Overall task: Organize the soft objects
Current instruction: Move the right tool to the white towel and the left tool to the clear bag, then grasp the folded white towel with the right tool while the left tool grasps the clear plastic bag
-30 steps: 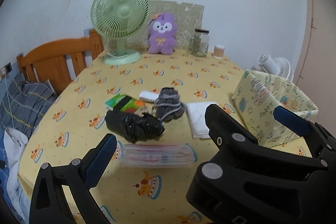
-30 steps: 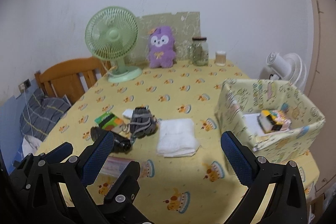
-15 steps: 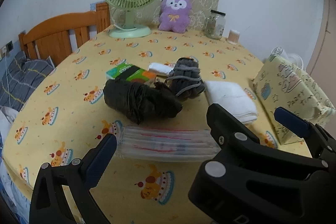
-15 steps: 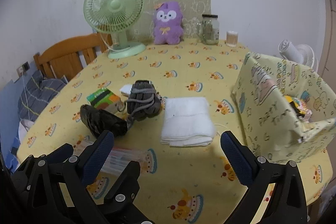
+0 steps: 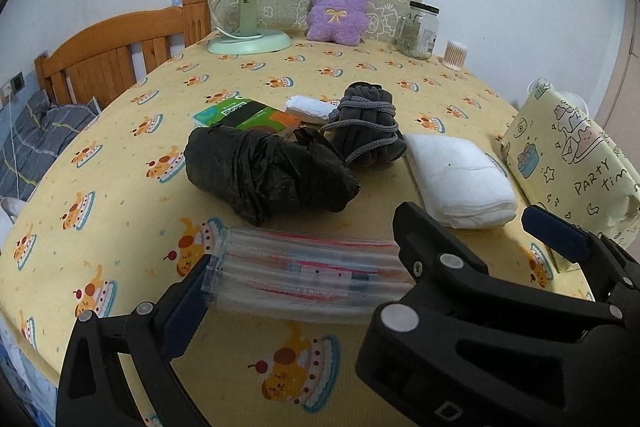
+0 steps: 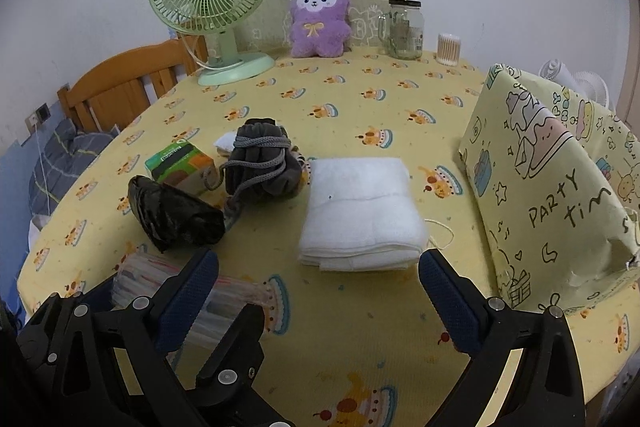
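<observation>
On tablecloth (image 6: 352, 327): crinkled black bag (image 5: 268, 175), fluffy folded towel (image 6: 360, 211); both grippers (image 5: 360, 259) (image 6: 316, 279) wide.

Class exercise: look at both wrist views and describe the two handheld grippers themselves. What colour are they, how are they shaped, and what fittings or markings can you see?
Both the left gripper and right gripper have matte black, angular plastic frames with cut-out slots. Each finger ends in a dark blue pad with a fine textured surface. Round silver rivets or screw heads dot the joints. Raised lettering shows on the left frame's lower edge, too cropped to read. No cables or sleeves are visible.

A home bedroom — wooden bed frame (image 5: 116, 55), plush toy (image 5: 339, 7).
</observation>
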### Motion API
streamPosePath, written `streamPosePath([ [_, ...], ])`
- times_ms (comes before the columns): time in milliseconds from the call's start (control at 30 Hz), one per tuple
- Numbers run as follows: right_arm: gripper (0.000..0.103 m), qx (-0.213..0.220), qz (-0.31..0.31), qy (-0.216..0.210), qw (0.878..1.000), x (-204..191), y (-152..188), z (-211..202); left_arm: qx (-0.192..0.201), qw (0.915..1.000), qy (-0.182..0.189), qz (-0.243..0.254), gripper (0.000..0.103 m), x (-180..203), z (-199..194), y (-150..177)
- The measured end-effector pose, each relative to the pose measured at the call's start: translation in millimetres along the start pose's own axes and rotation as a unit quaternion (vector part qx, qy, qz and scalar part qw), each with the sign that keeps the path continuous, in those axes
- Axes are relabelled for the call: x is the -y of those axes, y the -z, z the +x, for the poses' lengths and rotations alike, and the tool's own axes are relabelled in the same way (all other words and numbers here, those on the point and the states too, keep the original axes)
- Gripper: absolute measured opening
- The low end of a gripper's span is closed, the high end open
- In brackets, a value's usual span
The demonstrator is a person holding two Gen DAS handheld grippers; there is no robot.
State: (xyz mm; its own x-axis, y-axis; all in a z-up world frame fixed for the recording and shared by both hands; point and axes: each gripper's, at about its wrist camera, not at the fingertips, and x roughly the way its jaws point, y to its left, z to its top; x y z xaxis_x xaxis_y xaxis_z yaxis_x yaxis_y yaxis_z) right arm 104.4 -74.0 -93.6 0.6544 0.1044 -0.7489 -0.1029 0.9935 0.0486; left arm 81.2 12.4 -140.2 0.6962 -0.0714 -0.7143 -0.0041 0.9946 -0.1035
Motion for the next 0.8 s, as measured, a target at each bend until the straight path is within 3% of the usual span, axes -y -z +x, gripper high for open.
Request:
streamPosePath([
  [233, 0.101, -0.009, 0.006, 0.007, 1.000, 6, 0, 8, 0.006, 0.9995, -0.030, 0.000, 0.098, 5, 6, -2],
  [667, 0.097, 0.000, 0.004, 0.011, 1.000, 10, -15, 16, 0.008, 0.9992, -0.037, 0.013, 0.094, 9, 11, -19],
  [800, 0.091, -0.005, 0.008, 0.023, 1.000, 13, -19, 22, 0.004, 0.9990, -0.040, 0.018, 0.094, 9, 18, -23],
])
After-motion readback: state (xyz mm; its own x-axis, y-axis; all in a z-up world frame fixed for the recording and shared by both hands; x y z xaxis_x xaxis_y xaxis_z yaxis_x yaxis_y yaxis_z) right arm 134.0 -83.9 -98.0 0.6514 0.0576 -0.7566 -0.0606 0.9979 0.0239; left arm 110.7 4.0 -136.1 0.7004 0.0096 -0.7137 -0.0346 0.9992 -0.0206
